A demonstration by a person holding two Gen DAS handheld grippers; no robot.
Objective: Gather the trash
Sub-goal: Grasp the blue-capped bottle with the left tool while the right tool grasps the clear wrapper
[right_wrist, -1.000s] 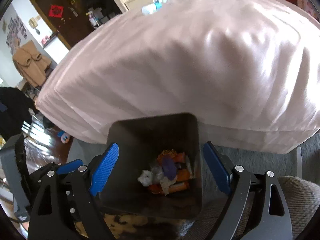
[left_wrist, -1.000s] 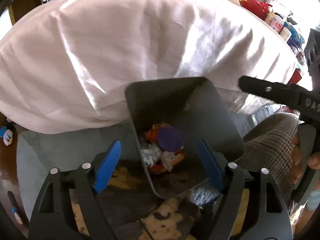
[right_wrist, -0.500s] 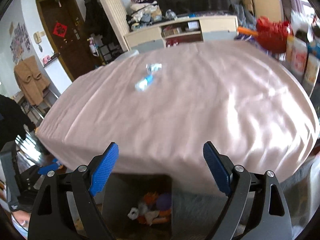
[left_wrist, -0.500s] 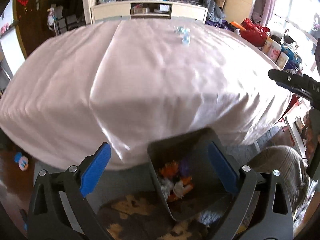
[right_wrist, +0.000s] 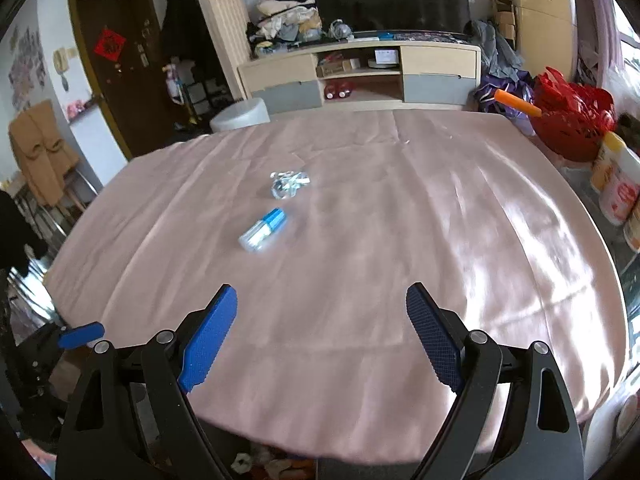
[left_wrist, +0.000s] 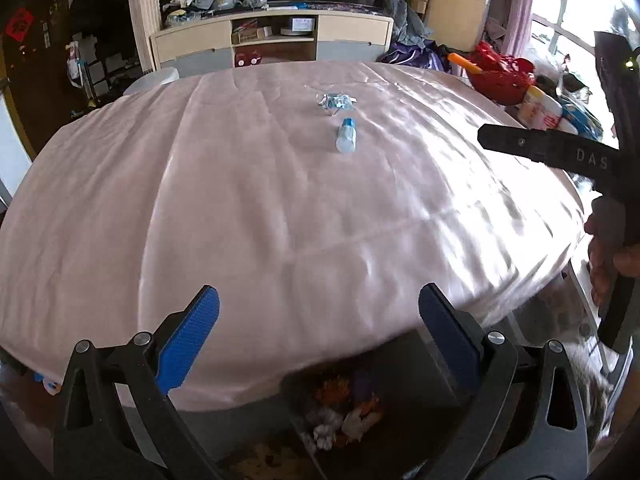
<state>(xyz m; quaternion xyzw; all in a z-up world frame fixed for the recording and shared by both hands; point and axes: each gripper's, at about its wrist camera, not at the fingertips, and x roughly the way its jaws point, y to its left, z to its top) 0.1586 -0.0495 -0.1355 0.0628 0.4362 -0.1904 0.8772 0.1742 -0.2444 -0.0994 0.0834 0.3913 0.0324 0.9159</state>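
A small clear bottle with a blue cap [left_wrist: 346, 138] [right_wrist: 263, 232] lies on the pink tablecloth [left_wrist: 240, 200] [right_wrist: 360, 240] far ahead. A crumpled clear-and-blue wrapper [left_wrist: 334, 101] [right_wrist: 287, 183] lies just beyond it. A dark bin [left_wrist: 400, 368] holding orange, white and purple trash stands on the floor below the table's near edge; only its trash [right_wrist: 256, 460] shows in the right wrist view. My left gripper [left_wrist: 318, 330] is open and empty above the bin. My right gripper [right_wrist: 320, 332] is open and empty over the near part of the table.
A red basket [right_wrist: 572, 120] and white tubs [right_wrist: 612, 184] stand at the table's right side. A TV cabinet [right_wrist: 360, 76] and clutter line the far wall. The right gripper's body [left_wrist: 560, 152] shows at the right of the left wrist view.
Both grippers have risen from above the bin and tilted up. The table top with the bottle and wrapper has come into view; the bin has dropped to the bottom edge.
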